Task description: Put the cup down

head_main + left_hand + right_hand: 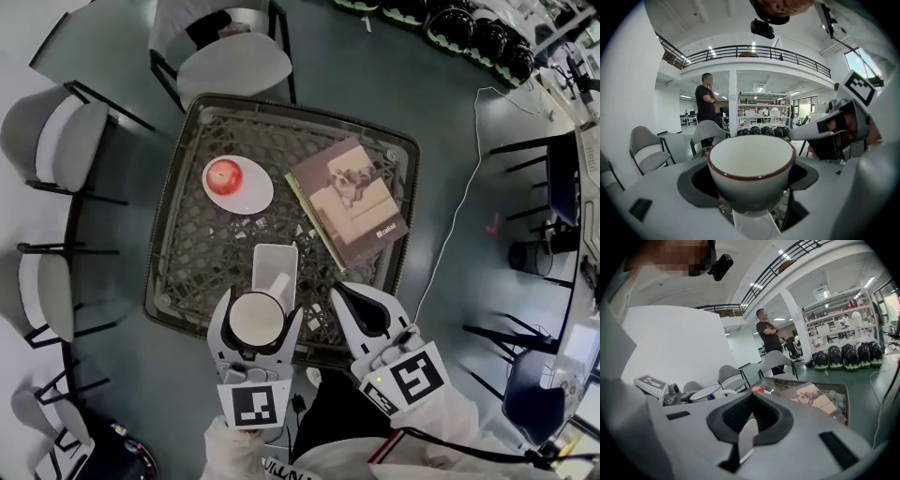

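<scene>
**White cup gripped at the table's near edge**

White with a dark red rim, the cup (751,161) sits upright between the 2 jaws of the left gripper (255,326), over the near edge of the lattice table (183,272), just beside a white tray (277,261). The right gripper (349,298) hangs near it, jaws together and empty. An apple (223,174) rests on a plate (253,197) toward the far left corner, and a book (352,202) lies toward the right edge.

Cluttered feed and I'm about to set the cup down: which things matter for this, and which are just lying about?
In the job: cup, clamped in left gripper; mesh table; white tray ahead of it, a likely landing spot.
Lying about: apple on plate; book; right gripper, shut and empty.
</scene>
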